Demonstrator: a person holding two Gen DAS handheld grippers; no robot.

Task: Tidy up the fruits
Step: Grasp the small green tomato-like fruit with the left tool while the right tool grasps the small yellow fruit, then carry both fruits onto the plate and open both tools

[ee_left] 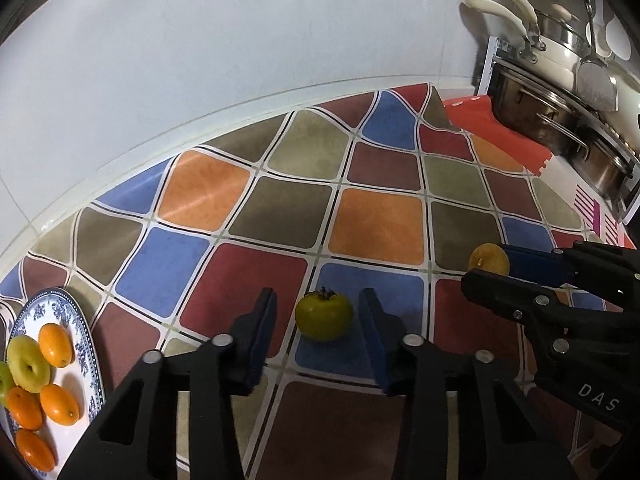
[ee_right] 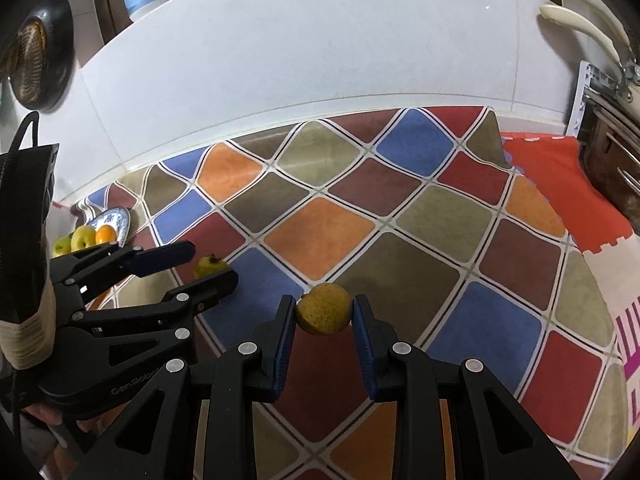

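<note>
Right gripper point(ee_right: 324, 314): fingers clamped on the speckled yellow fruit point(ee_right: 324, 309) from both sides — pinched at its widest girth, likely so the round body cannot roll out.
Left gripper point(ee_left: 318, 316): fingers straddle the green persimmon point(ee_left: 324, 316), a gap visible on each side; not pressing on it.
Green persimmon: sits on the surface point(ee_left: 376, 220), calyx up, between the blue pads.
Plate point(ee_left: 86, 344): blue-patterned, at the far left edge, already carrying oranges point(ee_left: 56, 345) and a green apple point(ee_left: 29, 364) — judged the collection spot.
Next: the left grip needs finishing before any carry to the plate.
</note>
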